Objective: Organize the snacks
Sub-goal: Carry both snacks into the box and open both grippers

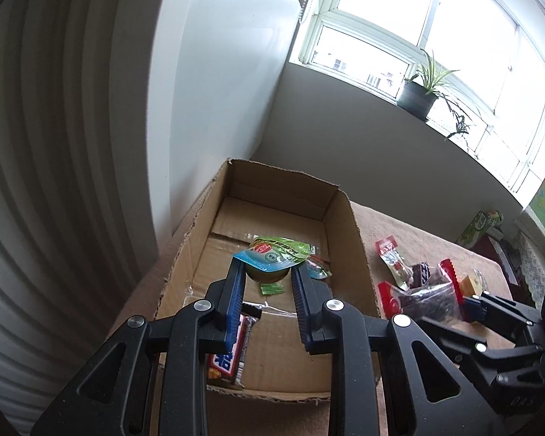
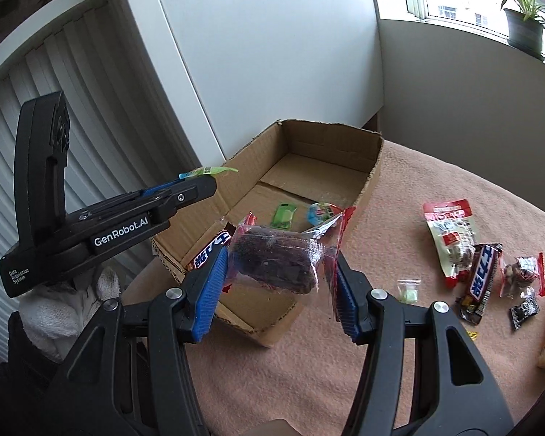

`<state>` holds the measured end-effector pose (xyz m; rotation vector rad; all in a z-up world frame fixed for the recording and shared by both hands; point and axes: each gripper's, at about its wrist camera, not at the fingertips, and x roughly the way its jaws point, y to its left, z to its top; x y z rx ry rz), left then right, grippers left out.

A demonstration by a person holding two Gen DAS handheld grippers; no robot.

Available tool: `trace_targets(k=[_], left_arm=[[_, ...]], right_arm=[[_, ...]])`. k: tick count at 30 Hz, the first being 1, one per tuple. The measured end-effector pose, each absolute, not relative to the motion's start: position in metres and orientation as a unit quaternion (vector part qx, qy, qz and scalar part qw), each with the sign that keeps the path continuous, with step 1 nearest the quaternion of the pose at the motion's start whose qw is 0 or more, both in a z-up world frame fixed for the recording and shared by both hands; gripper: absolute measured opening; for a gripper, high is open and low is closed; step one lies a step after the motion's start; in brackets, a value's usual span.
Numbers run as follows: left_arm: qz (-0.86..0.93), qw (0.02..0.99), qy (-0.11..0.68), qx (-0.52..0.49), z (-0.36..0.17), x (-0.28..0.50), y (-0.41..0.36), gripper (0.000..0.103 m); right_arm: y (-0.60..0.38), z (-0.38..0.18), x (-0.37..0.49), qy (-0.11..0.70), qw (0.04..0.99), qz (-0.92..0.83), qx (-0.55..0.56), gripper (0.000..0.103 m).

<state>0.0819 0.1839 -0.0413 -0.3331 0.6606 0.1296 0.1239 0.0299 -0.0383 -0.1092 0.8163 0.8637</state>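
Note:
My left gripper point(image 1: 267, 272) is shut on a green jelly cup point(image 1: 267, 272) with a blue-green foil lid and holds it above the open cardboard box point(image 1: 348, 250). Inside the box lie a chocolate bar point(image 1: 229, 359), a small green candy point(image 1: 271, 288) and another jelly cup point(image 2: 319, 212). My right gripper point(image 2: 281, 265) is shut on a clear packet of dark snack point(image 2: 276, 259) with red ends, held over the box's near right corner. The left gripper also shows in the right wrist view point(image 2: 200, 178).
The box sits on a pink cloth point(image 2: 381, 363). Several snacks lie to its right: a red-white packet point(image 2: 450, 236), a chocolate bar point(image 2: 481, 279), a small clear packet point(image 2: 523, 276), a green candy point(image 2: 408, 290). A white wall and radiator stand left.

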Motion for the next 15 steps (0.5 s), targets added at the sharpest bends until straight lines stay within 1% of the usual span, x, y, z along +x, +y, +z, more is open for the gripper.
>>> trace_targets(k=[8,11,12,13,15], left_arm=[[0.069,0.926,0.330,-0.167,-0.045,0.094,0.195,0.024],[0.071,0.925,0.332,-0.169,-0.047,0.096,0.197,0.024],[0.072,0.925,0.333,-0.170,-0.047,0.096,0.197,0.024],[0.073,0.924,0.334,-0.171,-0.047,0.097,0.198,0.026],[0.075,0.923,0.336,-0.174,-0.048,0.098,0.197,0.036]], right_arm=[[0.058,-0.046,0.125,0.389,0.819,0.415,-0.076,0.060],[0.060,-0.045,0.123,0.383,0.824,0.408,-0.082,0.075],[0.059,-0.044,0.123,0.381,0.825,0.409,-0.081,0.076],[0.058,-0.043,0.121,0.381,0.825,0.410,-0.079,0.076],[0.052,-0.041,0.120,0.380,0.826,0.409,-0.077,0.076]])
